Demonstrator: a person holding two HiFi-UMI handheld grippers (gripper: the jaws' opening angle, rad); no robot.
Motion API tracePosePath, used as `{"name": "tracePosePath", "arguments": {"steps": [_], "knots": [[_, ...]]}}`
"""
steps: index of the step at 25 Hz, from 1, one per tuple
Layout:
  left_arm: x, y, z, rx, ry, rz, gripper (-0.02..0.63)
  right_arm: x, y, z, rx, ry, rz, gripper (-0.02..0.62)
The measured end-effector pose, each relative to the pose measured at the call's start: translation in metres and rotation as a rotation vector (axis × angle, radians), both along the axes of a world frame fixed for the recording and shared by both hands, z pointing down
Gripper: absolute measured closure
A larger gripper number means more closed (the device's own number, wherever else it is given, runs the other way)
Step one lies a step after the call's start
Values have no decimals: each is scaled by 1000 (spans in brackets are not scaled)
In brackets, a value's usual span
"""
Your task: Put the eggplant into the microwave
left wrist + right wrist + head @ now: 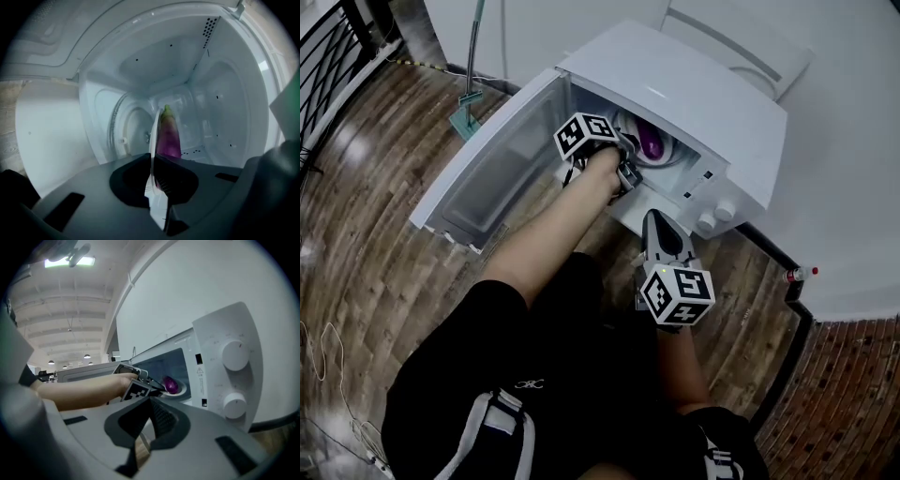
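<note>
Overhead, two low views share microwave (694, 94)

Looks like a big indoor hall rigged as a test set, not a home kitchen. The high white beamed ceiling with strip lamps (70, 261) looks industrial. A plain white partition wall (853, 169) stands on a dark wood-plank floor (384, 272), which changes to red brick-pattern flooring (853, 394). There is a black metal railing (337, 47) at the edge. The only appliance is a white microwave oven with two round knobs (712, 103), set by the wall.
</note>
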State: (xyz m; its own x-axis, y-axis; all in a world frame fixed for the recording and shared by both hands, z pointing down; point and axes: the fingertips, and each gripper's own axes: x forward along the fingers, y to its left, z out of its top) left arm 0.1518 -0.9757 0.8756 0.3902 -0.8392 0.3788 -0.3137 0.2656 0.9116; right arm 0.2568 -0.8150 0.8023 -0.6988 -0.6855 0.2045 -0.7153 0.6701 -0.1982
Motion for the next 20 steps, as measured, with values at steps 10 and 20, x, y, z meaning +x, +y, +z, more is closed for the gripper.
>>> {"name": "tracePosePath", "arguments": {"steps": [10, 20], "knots": [[-1, -20, 4, 0, -52, -11, 586, 17, -3, 4, -1, 3, 24, 581], [-5, -18, 5, -10, -481, 118, 536, 10, 1, 2, 7, -8, -8, 581]]}}
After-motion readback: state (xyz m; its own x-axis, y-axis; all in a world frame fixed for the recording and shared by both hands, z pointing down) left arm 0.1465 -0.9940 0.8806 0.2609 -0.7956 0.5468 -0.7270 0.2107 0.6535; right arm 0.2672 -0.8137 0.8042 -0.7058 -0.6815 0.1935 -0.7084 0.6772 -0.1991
